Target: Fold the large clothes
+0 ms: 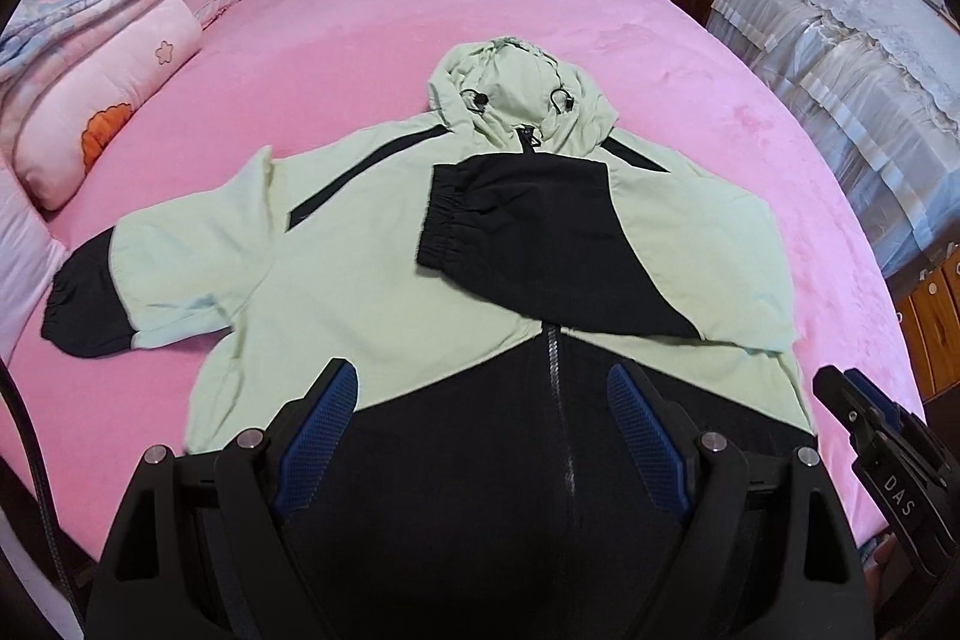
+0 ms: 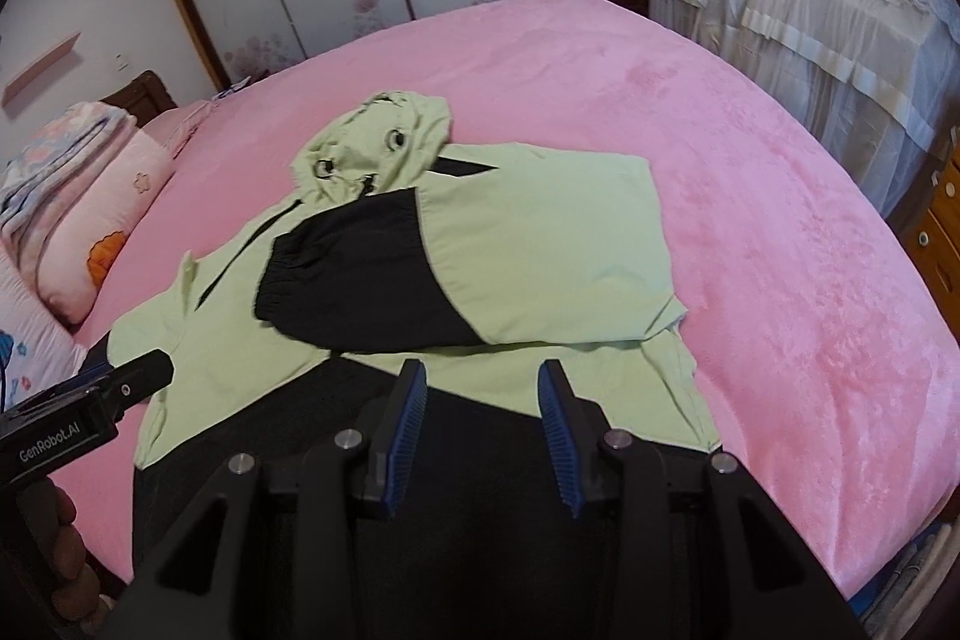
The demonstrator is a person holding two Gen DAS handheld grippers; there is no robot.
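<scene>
Now both grippers hovering over hem, jaws parted, gripping nothing: left gripper wide, right gripper narrower. Jacket lying flat on pink bed, hood pointing away; unfolded sleeve stretching leftward, nearer left gripper.

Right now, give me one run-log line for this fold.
light-green and black hooded jacket: flat on pink bed | right sleeve: folded across chest | left sleeve: spread | left gripper: open, empty | right gripper: open, empty
</scene>
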